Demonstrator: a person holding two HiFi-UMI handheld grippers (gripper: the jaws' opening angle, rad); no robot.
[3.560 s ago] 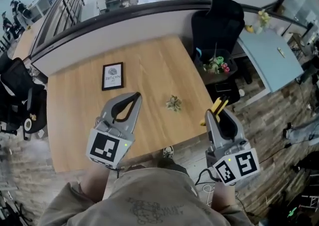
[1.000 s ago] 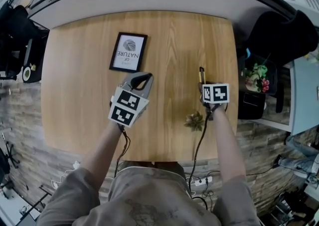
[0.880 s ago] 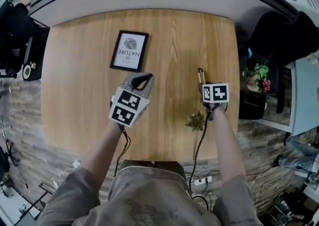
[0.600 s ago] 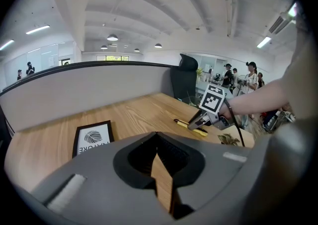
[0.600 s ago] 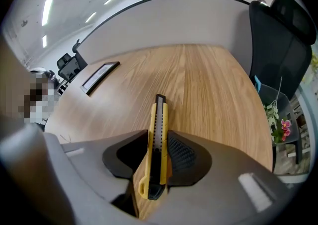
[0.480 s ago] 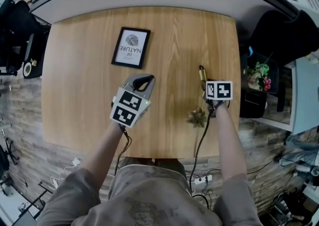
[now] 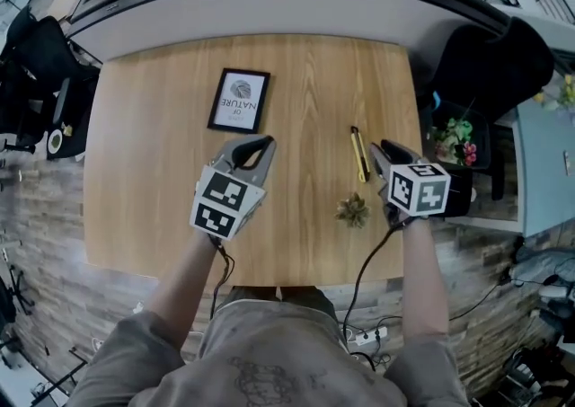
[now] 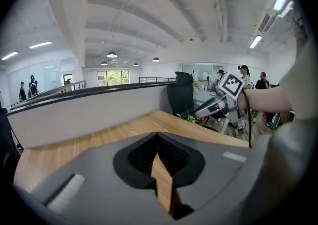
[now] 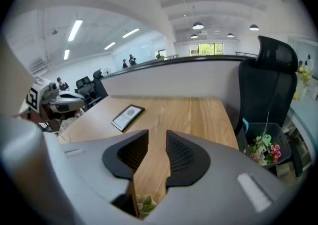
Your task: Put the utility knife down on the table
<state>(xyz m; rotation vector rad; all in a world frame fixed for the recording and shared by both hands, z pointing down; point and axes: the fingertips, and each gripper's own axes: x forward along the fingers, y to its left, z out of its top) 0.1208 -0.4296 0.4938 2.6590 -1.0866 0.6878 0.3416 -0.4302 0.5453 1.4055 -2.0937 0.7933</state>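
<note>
The yellow and black utility knife (image 7: 358, 155) lies flat on the wooden table (image 7: 162, 172), right of centre. My right gripper (image 7: 377, 148) hovers just to the right of it, apart from it. Its jaws stand open in the right gripper view (image 9: 157, 132), with only table wood showing in the gap. My left gripper (image 7: 265, 139) hangs over the middle of the table, shut and empty; its tips meet in the left gripper view (image 8: 157, 134). The knife does not show in either gripper view.
A framed print (image 7: 238, 101) lies at the back left, also in the right gripper view (image 9: 128, 115). A small green plant sprig (image 7: 352, 210) sits near the front edge by my right gripper. A black chair (image 7: 485, 59) and a bin with flowers (image 7: 449, 140) stand off the table's right edge.
The right gripper has let go of the knife, opened and drawn back to the right. The knife now lies alone on the table. The left gripper has barely moved.
</note>
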